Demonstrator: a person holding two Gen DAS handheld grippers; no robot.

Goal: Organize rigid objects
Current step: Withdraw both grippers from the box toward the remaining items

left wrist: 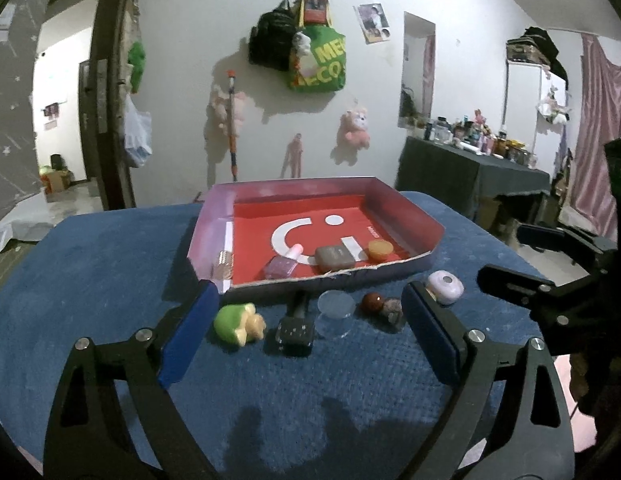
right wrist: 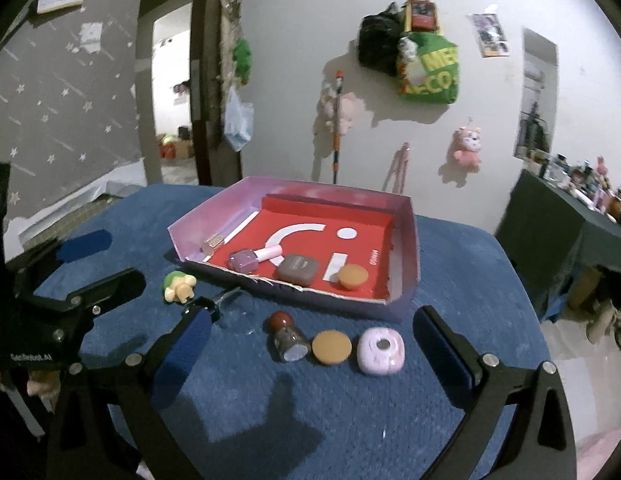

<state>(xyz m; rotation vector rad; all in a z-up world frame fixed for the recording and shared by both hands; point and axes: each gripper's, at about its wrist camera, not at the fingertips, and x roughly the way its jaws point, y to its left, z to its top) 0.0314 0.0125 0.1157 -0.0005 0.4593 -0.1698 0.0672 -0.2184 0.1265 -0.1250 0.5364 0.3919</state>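
Left tool (left wrist: 310, 316): jaws wide apart, nothing gripped, raised over near part of desk (left wrist: 90, 280). Between blue pads (left wrist: 182, 344) in view, not touched: green toy (left wrist: 236, 322), dark bottle (left wrist: 296, 326), clear disc (left wrist: 335, 306), red-capped bottle (left wrist: 384, 306). Lilac case (left wrist: 444, 287) just beyond right pad.

Right tool (right wrist: 312, 350): jaws at widest, nothing gripped, also raised over near desk. In view between pads, none touched: red-capped bottle (right wrist: 286, 338) lying on side, tan round lid (right wrist: 331, 347), lilac case (right wrist: 380, 351), in a near row left to right. Green toy (right wrist: 178, 285) farther left, close to tray corner. Clear disc (right wrist: 238, 318) faint, near left pad (right wrist: 182, 352); outline hard to tell.

Tray (left wrist: 414, 210), red floor, pale lilac walls, near wall low and torn, set on blue desk cover beyond loose items. Inside, along near wall, left to right: purple polish bottle (left wrist: 282, 265) lying on side with pink cap, brown case (left wrist: 334, 258), orange round lid (left wrist: 379, 249). Small glittery block (left wrist: 225, 261) against left wall.

Left tool (right wrist: 82, 276) also seen at left edge of right camera; right tool (left wrist: 530, 268) at right edge of left camera.

Beyond: white wall with hung bags and plush toys, dark side table crowded with bottles at far right.
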